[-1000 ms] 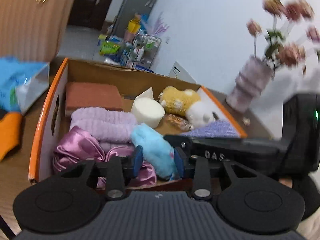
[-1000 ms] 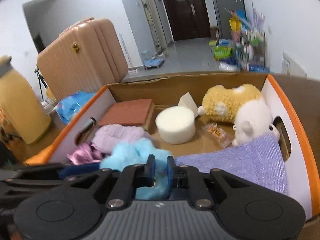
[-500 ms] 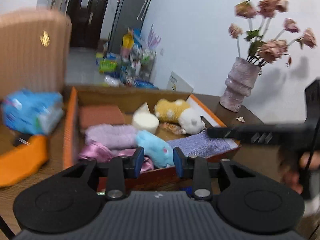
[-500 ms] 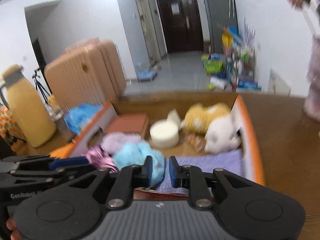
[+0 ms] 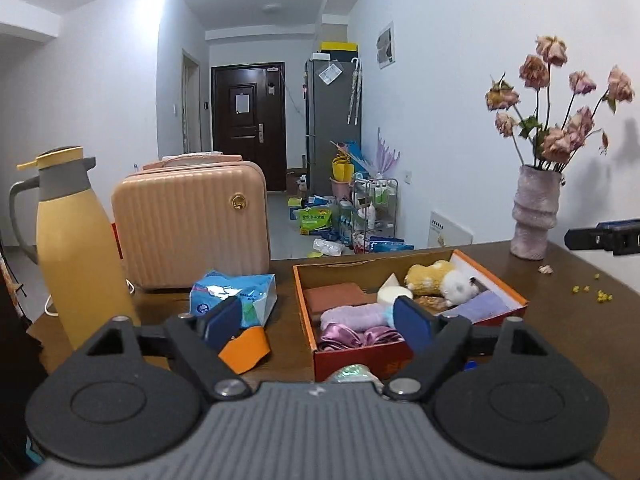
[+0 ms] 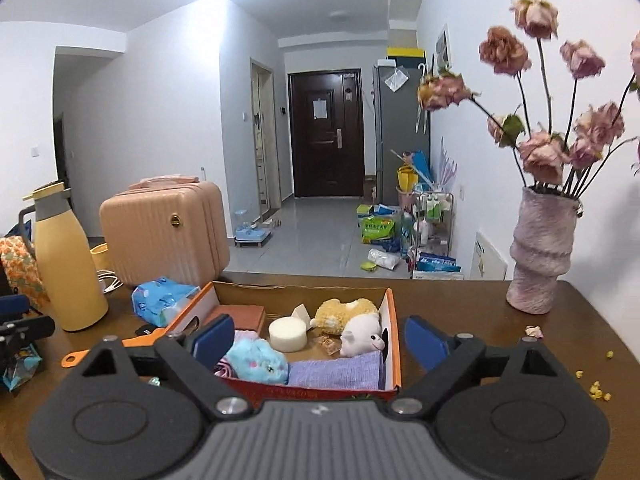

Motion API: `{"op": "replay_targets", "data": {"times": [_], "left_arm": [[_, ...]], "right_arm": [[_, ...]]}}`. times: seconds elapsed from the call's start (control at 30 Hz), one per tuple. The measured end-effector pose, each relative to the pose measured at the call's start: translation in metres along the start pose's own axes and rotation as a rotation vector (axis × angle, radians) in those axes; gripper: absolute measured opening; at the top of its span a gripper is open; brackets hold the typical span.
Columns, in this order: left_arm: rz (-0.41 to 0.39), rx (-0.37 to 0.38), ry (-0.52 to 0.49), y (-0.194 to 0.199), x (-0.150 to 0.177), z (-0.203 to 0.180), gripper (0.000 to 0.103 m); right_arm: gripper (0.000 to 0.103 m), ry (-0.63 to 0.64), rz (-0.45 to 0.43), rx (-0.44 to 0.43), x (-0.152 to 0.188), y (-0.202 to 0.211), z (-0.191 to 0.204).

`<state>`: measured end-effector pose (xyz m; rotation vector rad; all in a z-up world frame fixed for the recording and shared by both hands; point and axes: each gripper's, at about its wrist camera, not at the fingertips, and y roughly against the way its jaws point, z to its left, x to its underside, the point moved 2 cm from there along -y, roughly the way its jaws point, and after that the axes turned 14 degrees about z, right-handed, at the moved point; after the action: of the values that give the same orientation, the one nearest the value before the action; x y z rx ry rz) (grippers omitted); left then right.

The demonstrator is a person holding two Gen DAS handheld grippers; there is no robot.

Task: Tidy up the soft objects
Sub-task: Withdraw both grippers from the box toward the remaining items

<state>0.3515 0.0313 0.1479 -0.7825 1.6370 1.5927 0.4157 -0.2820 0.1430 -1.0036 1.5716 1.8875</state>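
Two tools sit nearest my view, and both stand wide apart with nothing between the pads: the left tool [image 5: 318, 322] and the right tool [image 6: 318, 340] have each just been opening, and I read them as empty and backed off from the work, held low and level so I can look over the result. Just beyond them on the brown worktop [image 6: 480, 320] lies the orange cardboard box [image 6: 394, 344], where the soft things are gathered. At its near edge the blue plush toy [image 6: 256, 364] sits left of the folded purple cloth [image 6: 334, 372], which lies flat along the near right side, I judge so it takes little room. In the left view a shiny purple satin piece [image 5: 352, 336] fills the near left corner with a lilac towel [image 5: 350, 314] behind it. Further in stand the white round sponge [image 6: 286, 332], the white plush animal [image 6: 362, 338] and the yellow plush [image 6: 344, 314] against the far right wall, with a brown flat block [image 6: 242, 316] at the far left. Outside the box, to its left, a blue tissue pack [image 5: 234, 294] and an orange pouch [image 5: 244, 350] remain on the worktop, and a shiny bundle [image 5: 352, 372] lies just in front of the box; whether those belong to the job I cannot tell. Far left stand a yellow jug [image 5: 76, 256] and a pink suitcase [image 5: 192, 224]; far right, the vase of flowers [image 6: 540, 248].
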Motion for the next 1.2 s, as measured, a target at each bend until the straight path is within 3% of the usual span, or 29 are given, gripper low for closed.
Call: {"op": "replay_targets", "data": {"times": [0.27,0.53,0.67,0.87,1.2], "left_arm": [[-0.041,0.0,0.045,0.043,0.032,-0.003,0.09],[-0.03,0.034,0.069,0.082,0.119,-0.017,0.094],[-0.03,0.042,0.101,0.103,0.162,-0.024,0.098],[0.03,0.066,0.127,0.116,0.214,-0.027,0.101],[0.045,0.073,0.114,0.104,0.206,-0.027,0.103]], "right_arm": [[0.094,0.012,-0.045,-0.002,0.033,0.042,0.017],[0.094,0.019,-0.083,-0.01,0.139,0.078,0.049],[0.095,0.013,-0.041,-0.033,0.194,0.088,0.068],[0.095,-0.046,0.021,-0.092,0.258,0.106,0.085],[0.095,-0.017,0.025,-0.081,0.253,0.099,0.091]]}}
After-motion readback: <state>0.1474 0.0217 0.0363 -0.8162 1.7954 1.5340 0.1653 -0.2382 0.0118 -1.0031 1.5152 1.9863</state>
